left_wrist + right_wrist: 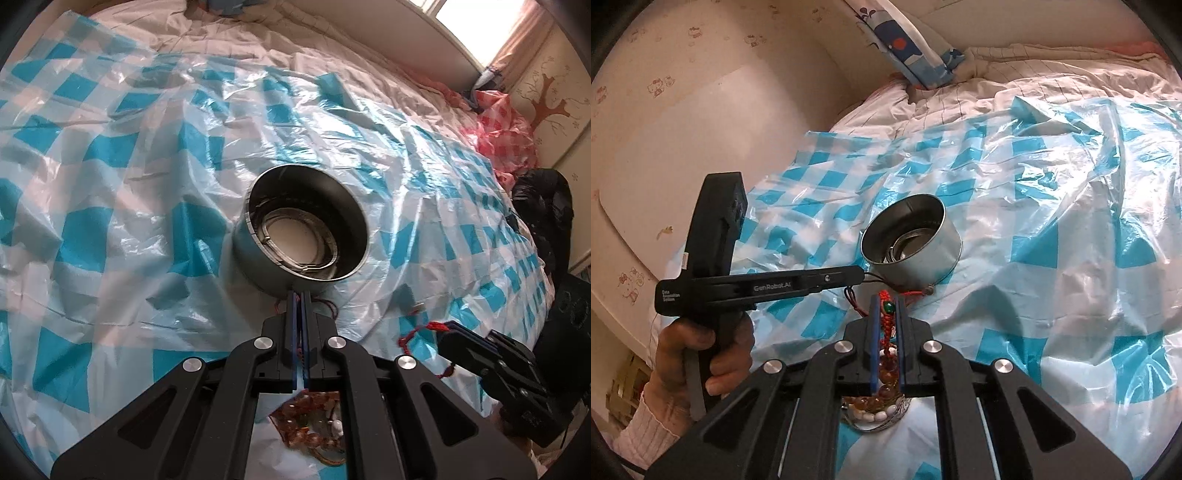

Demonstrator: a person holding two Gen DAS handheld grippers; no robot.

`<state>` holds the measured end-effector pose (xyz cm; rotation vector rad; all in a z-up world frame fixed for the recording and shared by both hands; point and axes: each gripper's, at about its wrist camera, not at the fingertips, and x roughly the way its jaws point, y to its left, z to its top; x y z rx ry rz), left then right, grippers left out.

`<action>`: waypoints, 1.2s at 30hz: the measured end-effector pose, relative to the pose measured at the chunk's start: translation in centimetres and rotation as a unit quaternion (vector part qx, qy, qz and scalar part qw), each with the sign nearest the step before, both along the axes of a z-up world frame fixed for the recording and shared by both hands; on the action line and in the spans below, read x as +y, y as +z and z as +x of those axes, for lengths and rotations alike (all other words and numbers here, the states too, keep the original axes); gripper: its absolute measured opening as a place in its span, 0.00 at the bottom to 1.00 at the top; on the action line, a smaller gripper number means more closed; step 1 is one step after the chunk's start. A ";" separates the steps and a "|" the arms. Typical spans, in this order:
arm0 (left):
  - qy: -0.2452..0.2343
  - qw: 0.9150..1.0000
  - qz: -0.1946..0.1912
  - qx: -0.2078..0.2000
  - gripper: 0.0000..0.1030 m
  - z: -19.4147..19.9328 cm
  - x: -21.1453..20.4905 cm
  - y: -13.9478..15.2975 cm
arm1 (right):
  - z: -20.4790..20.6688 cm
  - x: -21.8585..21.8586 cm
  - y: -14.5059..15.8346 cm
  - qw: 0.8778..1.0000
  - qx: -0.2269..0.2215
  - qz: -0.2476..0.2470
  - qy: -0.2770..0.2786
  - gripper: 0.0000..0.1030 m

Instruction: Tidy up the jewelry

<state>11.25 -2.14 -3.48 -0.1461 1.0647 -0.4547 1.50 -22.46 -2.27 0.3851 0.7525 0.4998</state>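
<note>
A round metal tin (251, 254) (931, 258) stands on the checkered plastic sheet with silver bangles (325, 236) (905, 240) lying inside. My left gripper (299, 295) (862, 275) sits just before the tin's near wall, shut on a thin dark-red cord (332, 310) (849, 295) that loops out on both sides. My right gripper (886, 306) (448, 326) is lower right of it, shut on a red braided bracelet (885, 321) (424, 328) with a green bead. A heap of amber and white bead bracelets (314, 432) (882, 402) lies under both grippers.
A blue-and-white checkered plastic sheet (110, 221) (1071, 221) covers the bed. A hand (690, 354) in a pink sleeve holds the left gripper. A pillow (908, 48) lies at the head, a red-checked bag (506, 136) and a black bag (543, 206) at the bed's right edge.
</note>
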 end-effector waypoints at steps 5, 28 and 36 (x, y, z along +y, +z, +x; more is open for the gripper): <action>-0.026 0.999 -0.015 -0.033 0.02 -1.0 -0.7 1.7 | -0.1 -0.3 0.2 1.000 -0.007 0.005 -0.004 0.08; -0.019 0.990 -0.087 -0.106 0.02 -0.4 -1.1 6.4 | 2.1 -1.3 2.2 0.997 -0.047 0.053 -0.033 0.08; 0.016 0.989 -0.105 -0.099 0.02 1.3 -0.4 5.8 | 5.0 -1.0 3.2 0.995 -0.061 0.069 -0.043 0.08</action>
